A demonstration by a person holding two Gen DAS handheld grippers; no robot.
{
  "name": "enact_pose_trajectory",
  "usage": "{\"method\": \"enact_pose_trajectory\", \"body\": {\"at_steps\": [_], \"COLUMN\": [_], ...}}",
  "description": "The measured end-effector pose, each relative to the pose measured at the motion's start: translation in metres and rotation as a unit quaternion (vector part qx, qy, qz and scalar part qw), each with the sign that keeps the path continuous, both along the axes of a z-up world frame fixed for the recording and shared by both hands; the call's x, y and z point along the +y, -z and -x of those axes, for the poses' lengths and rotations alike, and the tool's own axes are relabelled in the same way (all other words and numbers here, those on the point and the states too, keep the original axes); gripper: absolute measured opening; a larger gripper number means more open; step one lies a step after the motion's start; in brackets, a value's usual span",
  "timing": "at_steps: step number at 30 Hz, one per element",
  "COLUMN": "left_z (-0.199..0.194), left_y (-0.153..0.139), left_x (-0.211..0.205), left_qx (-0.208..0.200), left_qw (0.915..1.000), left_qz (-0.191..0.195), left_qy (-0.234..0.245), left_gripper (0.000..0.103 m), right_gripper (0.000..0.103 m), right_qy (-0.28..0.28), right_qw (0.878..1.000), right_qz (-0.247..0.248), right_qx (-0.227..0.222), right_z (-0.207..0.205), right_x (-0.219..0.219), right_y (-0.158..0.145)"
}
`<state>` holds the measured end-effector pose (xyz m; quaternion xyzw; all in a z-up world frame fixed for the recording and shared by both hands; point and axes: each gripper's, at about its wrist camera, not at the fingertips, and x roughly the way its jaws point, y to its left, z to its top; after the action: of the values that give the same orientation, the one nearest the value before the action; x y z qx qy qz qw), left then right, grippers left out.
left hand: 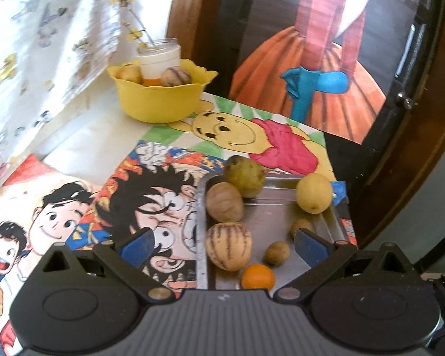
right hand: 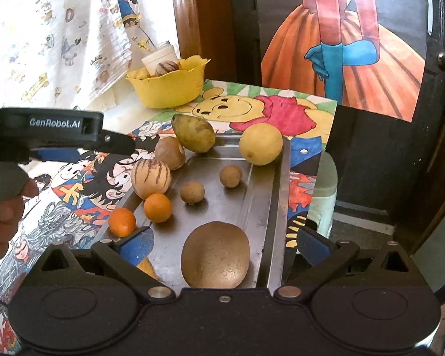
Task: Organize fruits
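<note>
A metal tray (left hand: pixel 271 213) (right hand: pixel 219 210) holds loose fruit. In the left wrist view my left gripper (left hand: pixel 224 247) stands open above a striped fruit (left hand: pixel 228 244), and neither pad touches it. A brown fruit (left hand: pixel 224 201), a greenish one (left hand: pixel 244 175), a lemon (left hand: pixel 314 192) and an orange (left hand: pixel 258 276) lie around it. My right gripper (right hand: pixel 225 246) is open wide around a kiwi (right hand: pixel 215 255) that rests on the tray, with gaps on both sides. The yellow bowl (left hand: pixel 160 95) (right hand: pixel 167 89) at the back holds a few fruits and a jar (left hand: pixel 160 59).
Two small brown fruits (right hand: pixel 192 192) and two oranges (right hand: pixel 157 207) sit mid-tray. A hand (right hand: pixel 3 213) holds the left gripper at the left edge. Cartoon drawings (left hand: pixel 222 130) cover the table. A curtain (left hand: pixel 44 44) hangs at the left and a dark wooden door (right hand: pixel 385 133) stands behind.
</note>
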<state>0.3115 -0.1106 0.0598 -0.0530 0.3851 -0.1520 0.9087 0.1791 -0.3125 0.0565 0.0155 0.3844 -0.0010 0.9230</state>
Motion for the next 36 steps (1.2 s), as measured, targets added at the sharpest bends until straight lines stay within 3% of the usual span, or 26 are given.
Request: {"method": "enact_pose_trajectory", "body": {"at_steps": [10,23,29,36], "left_z": [0.020,0.053,0.090,0.152], "left_y": [0.009,0.023,0.022,0.008], "left_x": [0.016,0.041,0.049,0.053], "left_qx": [-0.039,-0.075,-0.120,-0.141], "left_qw": [0.9987,0.9941,0.9880,0.9826], "left_qz": [-0.008,0.017,0.012,0.007], "left_qy": [-0.031,-0.077,-0.096,-0.120], "left_gripper": [0.102,0.102,0.102,0.103], "right_gripper": [0.102,0.102,0.102,0.102], "right_qy": [0.018,0.011,-0.013,-0.027], "right_qw": [0.998,0.992,0.985,0.981], "right_qz": [-0.002,0.012,0.017,0.001], "right_qx": [-0.057,-0.121,-0.172,-0.192], "right_z": [0.006,0.024,0.053,0.100], "right_x": [0.002,0.004,0.011,0.019], "right_y": [-0.004,-0.006,-0.007,-0.025]}}
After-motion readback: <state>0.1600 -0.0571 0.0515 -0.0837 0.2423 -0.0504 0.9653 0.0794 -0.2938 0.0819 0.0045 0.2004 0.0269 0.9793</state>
